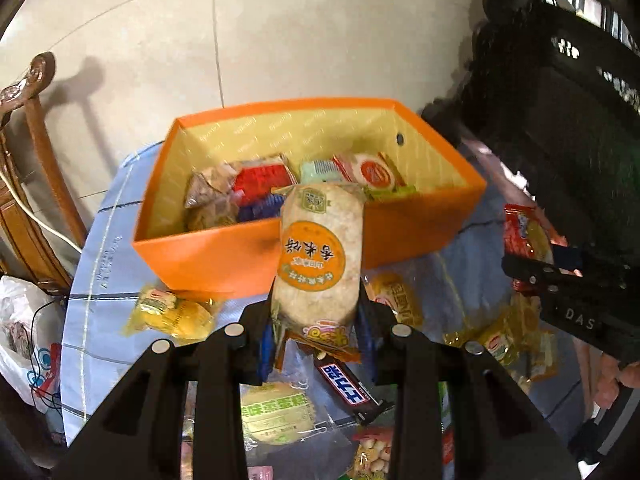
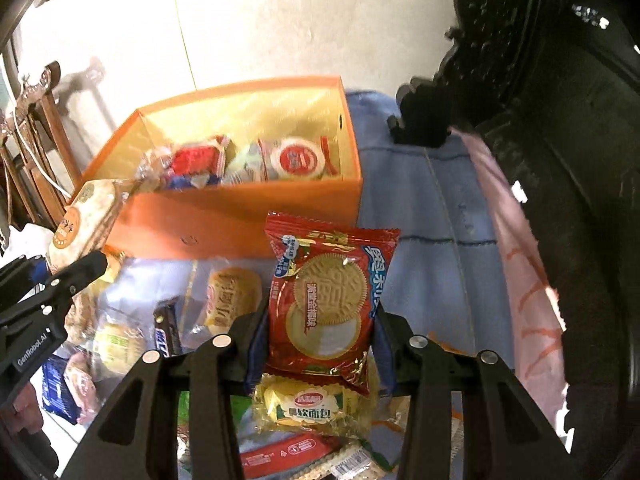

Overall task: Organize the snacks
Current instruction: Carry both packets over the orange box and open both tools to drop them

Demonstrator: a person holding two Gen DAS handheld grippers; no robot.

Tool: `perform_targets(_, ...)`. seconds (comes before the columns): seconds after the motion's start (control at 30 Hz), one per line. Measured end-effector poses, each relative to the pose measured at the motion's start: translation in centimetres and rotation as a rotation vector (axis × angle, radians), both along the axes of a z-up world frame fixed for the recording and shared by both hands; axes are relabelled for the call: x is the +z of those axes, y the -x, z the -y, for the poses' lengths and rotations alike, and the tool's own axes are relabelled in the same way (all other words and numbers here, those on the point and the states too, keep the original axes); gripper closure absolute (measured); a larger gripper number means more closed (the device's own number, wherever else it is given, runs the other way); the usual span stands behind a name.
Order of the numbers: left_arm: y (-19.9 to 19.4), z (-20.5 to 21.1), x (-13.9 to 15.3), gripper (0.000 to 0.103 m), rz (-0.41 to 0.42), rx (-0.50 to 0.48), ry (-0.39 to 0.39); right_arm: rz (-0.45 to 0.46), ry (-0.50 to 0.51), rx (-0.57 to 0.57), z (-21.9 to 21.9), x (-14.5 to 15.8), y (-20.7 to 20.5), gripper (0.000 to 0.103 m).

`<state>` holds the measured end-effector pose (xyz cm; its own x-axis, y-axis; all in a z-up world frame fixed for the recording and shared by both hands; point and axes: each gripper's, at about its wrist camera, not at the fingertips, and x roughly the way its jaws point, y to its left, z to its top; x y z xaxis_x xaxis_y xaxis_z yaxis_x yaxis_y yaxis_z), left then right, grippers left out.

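An orange box with a yellow lining stands on the blue cloth and holds several snack packs; it also shows in the right wrist view. My left gripper is shut on a rice cracker pack with an orange round label, held upright at the box's near wall. My right gripper is shut on a red biscuit pack, held in front of the box. The right gripper also shows in the left wrist view, and the left gripper with its rice cracker pack shows in the right wrist view.
Loose snacks lie on the cloth in front of the box: yellow bread packs, a dark chocolate bar, a green-labelled cake. A wooden chair stands left, dark carved furniture right.
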<state>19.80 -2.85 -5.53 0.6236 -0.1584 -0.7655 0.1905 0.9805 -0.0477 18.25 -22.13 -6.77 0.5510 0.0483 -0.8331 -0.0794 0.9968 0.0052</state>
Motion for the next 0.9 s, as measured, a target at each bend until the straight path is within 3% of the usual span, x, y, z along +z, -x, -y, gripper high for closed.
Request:
perform_targets(0.27,0.0,-0.9,4.6,0.071,0.098,0.007,-0.009,0.111,-0.003,0.042,-1.1,4.6,-0.7,0.059)
perform_targets(0.5,-3.6,-1.8,6.6,0.071,0.144,0.041,-0.056,0.185,0.011,0.098,-2.7,7.0,-4.3,0.059)
perform_targets(0.9,-10.3,-2.2,6.0,0.071,0.111,0.103,-0.084,0.153,-0.002,0.072,-4.5,5.1,-12.0,0.059)
